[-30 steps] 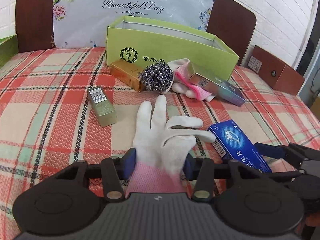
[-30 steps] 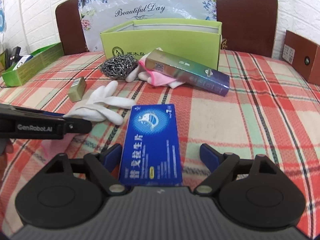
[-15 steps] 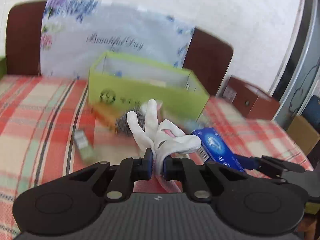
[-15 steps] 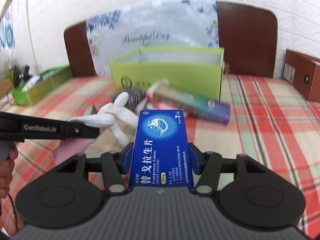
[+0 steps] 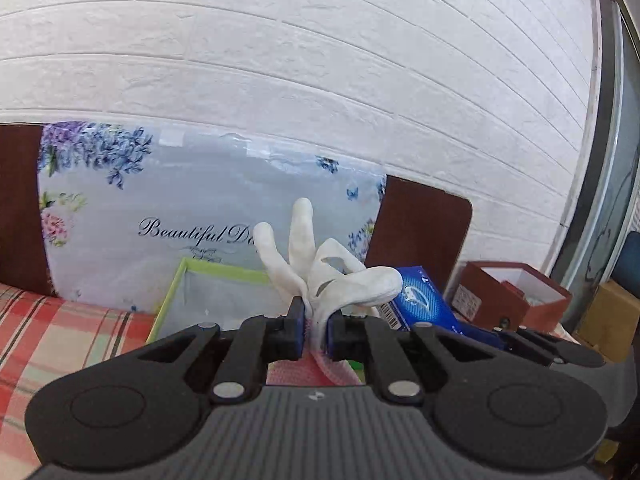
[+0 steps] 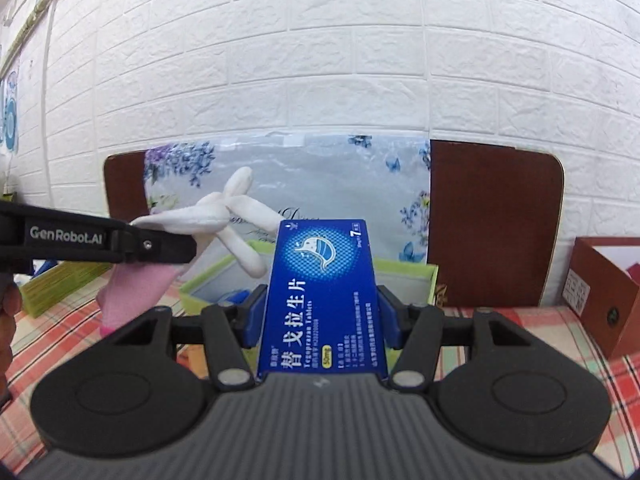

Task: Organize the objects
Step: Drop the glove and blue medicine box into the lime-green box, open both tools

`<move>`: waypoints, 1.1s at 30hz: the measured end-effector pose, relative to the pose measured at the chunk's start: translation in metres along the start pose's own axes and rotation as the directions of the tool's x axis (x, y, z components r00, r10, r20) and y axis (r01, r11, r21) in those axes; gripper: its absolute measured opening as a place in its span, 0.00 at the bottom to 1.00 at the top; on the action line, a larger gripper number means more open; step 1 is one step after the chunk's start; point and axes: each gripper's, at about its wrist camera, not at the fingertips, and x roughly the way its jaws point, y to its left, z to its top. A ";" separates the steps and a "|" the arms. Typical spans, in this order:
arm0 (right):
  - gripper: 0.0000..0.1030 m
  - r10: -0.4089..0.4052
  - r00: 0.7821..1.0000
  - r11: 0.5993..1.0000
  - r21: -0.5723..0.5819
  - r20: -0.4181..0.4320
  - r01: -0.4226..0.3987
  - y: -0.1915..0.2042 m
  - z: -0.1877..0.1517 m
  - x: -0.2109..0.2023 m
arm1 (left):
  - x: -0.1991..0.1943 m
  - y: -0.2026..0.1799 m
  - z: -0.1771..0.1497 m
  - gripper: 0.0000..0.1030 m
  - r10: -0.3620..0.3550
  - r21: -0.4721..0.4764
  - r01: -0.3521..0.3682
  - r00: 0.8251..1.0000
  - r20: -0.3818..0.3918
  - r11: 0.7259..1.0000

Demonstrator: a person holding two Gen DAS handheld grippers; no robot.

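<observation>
My left gripper point(image 5: 314, 320) is shut on a white glove point(image 5: 320, 264) with a pink cuff, held up in the air with its fingers splayed upward. The same glove point(image 6: 236, 216) hangs from the left gripper point(image 6: 188, 246) at the left of the right wrist view. My right gripper point(image 6: 322, 308) is shut on a blue medicine box point(image 6: 324, 296), clamped by its long sides and lifted above the bed; that blue box point(image 5: 420, 300) shows to the right in the left wrist view. The open green box point(image 5: 208, 280) lies just ahead and below both grippers.
A checked red bedspread point(image 6: 520, 332) covers the bed. A floral cushion point(image 5: 160, 208) leans on the brown headboard point(image 6: 492, 220). A red-brown open box point(image 5: 512, 296) stands at the right. A second green tray point(image 6: 60, 280) sits at the far left. Part of a hand point(image 6: 8, 312) shows at the left edge.
Both grippers closed, the left on the glove and the right on the blue box, then rose off the bedspread and tilted up toward the green box and wall.
</observation>
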 end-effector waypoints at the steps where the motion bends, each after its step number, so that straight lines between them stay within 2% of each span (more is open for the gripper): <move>1: 0.53 -0.011 1.000 1.000 -0.007 0.001 0.011 -0.002 0.002 0.011 | 0.010 0.002 0.002 0.09 0.008 -0.001 -0.008 1.000 0.006 1.000; 8: 0.53 -0.075 0.997 0.996 -0.040 -0.014 0.074 -0.014 0.001 0.073 | 0.067 0.020 0.008 0.09 0.034 -0.039 -0.035 0.999 -0.027 0.999; 14: 0.53 -0.084 0.995 0.996 -0.040 -0.046 0.082 -0.022 -0.005 0.101 | 0.099 0.030 0.000 0.09 0.068 -0.026 -0.070 0.996 -0.062 0.997; 15: 0.53 -0.085 0.995 0.996 -0.043 -0.047 0.083 -0.022 -0.006 0.104 | 0.100 0.031 -0.003 0.20 0.078 -0.028 -0.080 0.996 -0.046 0.996; 16: 0.53 -0.090 0.995 0.995 -0.048 -0.046 0.088 -0.021 -0.007 0.107 | 0.101 0.032 -0.006 0.49 0.082 -0.030 -0.084 0.996 -0.039 0.996; 17: 0.57 -0.090 0.995 0.995 -0.055 -0.040 0.088 -0.021 -0.009 0.110 | 0.101 0.033 -0.008 0.68 0.100 -0.035 -0.102 0.994 -0.050 0.994; 18: 0.82 -0.075 0.997 0.995 -0.066 -0.037 0.072 -0.021 -0.012 0.112 | 0.098 0.034 -0.011 0.90 0.130 -0.038 -0.132 0.990 -0.047 0.991; 19: 0.95 -0.061 0.997 0.995 -0.080 -0.054 0.057 -0.021 -0.014 0.114 | 0.093 0.034 -0.014 0.91 0.154 -0.032 -0.154 0.988 -0.023 0.987; 20: 1.00 -0.062 0.996 0.994 -0.095 -0.065 0.055 -0.020 -0.017 0.114 | 0.086 0.034 -0.017 0.91 0.163 -0.016 -0.163 0.987 -0.003 0.987; 22: 1.00 -0.071 0.997 0.990 -0.127 -0.041 0.066 -0.017 -0.022 0.105 | 0.074 0.035 -0.020 0.91 0.155 -0.003 -0.155 0.988 0.022 0.988; 25: 1.00 -0.107 0.994 0.983 -0.145 0.037 0.112 -0.012 -0.025 0.079 | 0.053 0.037 -0.021 0.91 0.162 -0.039 -0.160 0.986 0.034 0.986; 29: 1.00 -0.075 0.995 0.993 -0.086 0.072 0.082 -0.010 -0.027 0.047 | 0.019 0.042 -0.029 0.92 0.183 -0.088 -0.178 0.982 0.051 0.980; 33: 1.00 -0.066 0.995 0.997 -0.040 0.077 0.069 -0.004 -0.038 0.018 | -0.016 0.041 -0.049 0.92 0.212 -0.094 -0.209 0.977 0.025 0.973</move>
